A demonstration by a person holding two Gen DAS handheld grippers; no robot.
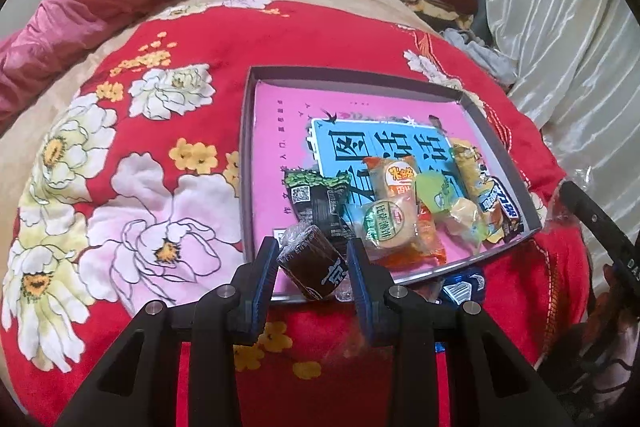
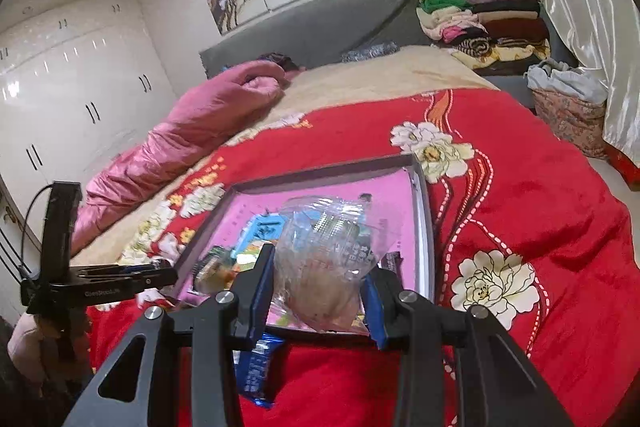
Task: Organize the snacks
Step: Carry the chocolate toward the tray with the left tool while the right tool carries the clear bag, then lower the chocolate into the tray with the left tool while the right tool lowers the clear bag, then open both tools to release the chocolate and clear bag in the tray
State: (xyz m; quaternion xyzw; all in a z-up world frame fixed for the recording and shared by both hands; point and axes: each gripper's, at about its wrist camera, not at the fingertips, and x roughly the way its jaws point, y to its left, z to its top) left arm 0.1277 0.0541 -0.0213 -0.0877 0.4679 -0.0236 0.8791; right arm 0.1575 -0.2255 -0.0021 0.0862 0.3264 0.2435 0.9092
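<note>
**Both claws loaded, both poised at the near edge of the tray**

While the bed (image 1: 208, 27) filled each view under its red flowered blanket (image 1: 140, 155), the thing that mattered lay in the middle of it: a shallow grey-walled tray (image 1: 248, 131) with a pink liner, its near wall running crosswise just ahead of both claws. A heap of snacks (image 1: 404, 203) was gathered in the tray's near right corner as the left wrist camera saw it, leaving the far half and the left side bare.

The left claw (image 1: 314, 263) was narrowed onto a brown wrapped roll (image 1: 310, 267), pads pressing its two sides. The roll's long axis ran forward and slightly left, along the fingers, and its far end already overhung the tray's near wall. Bare pink liner lay straight ahead and a little left of it, so a drop there looked the shorter move.

The right claw (image 2: 320, 283) was clamped on a crinkled clear packet (image 2: 324, 251) with something pale inside, held above the tray's near edge, with the heap partly hidden behind it. From that camera the left claw (image 2: 160, 273) showed off to the left, reaching in toward the tray.

One blue packet (image 2: 256, 371) lay on the blanket just outside the near wall, below the right claw, which seemed the nearer one to it.
</note>
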